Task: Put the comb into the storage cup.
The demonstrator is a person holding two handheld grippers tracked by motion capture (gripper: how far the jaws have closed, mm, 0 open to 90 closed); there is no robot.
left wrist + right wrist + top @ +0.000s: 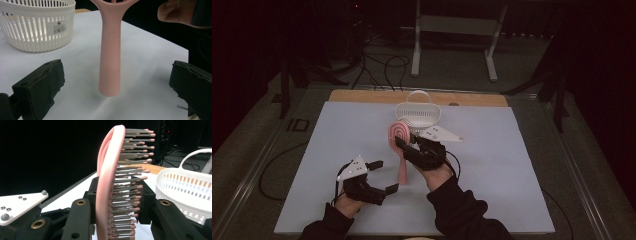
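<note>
The right gripper is clamped on the head of a pink hairbrush, its jaws closed against the bristle side and the back — the right gripper view shows the bristles squeezed between the two black jaws. The brush stands nearly upright over the white table cover, with the handle pointing down and its tip just above or at the cover; I cannot tell whether it touches. The left gripper sits beside the handle with its jaws spread wide and nothing between the pads — the handle stands ahead of them, apart from both. A white slatted basket sits just behind the brush, near the table's far edge.
</note>
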